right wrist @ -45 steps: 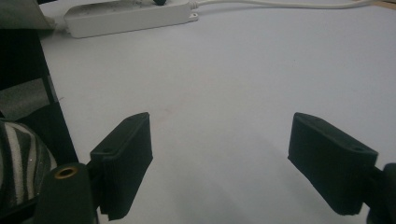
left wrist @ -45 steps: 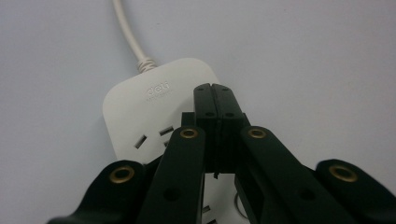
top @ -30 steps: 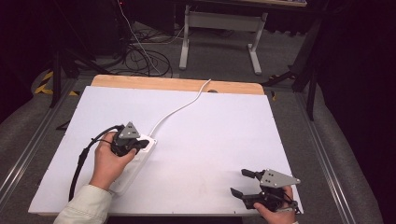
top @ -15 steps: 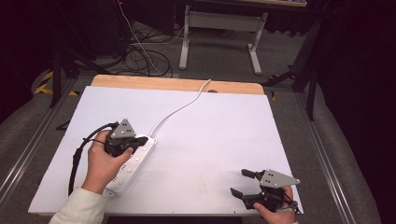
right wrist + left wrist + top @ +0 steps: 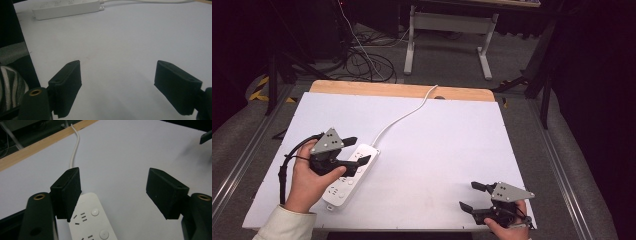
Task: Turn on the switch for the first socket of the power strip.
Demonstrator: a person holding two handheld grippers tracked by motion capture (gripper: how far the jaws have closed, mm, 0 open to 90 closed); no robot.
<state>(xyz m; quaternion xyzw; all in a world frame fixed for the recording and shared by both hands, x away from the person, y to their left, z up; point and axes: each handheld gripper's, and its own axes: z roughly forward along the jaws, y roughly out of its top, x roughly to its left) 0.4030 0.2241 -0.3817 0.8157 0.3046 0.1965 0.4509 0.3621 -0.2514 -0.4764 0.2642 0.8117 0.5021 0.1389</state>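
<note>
Reach step, my read: left tool (image 5: 353,151) spread wide, hovering over far end of power strip (image 5: 348,176), which lies flat on worktop (image 5: 437,150) near its left front. Right tool (image 5: 473,196) spread too (idle, front right corner). Next: lower, straddle strip, close.

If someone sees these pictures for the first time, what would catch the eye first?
Probably the white power strip lying near the left front of the white table, its cable running to the far edge. The left gripper hovers open over it, while the right gripper waits open at the front right corner.
</note>
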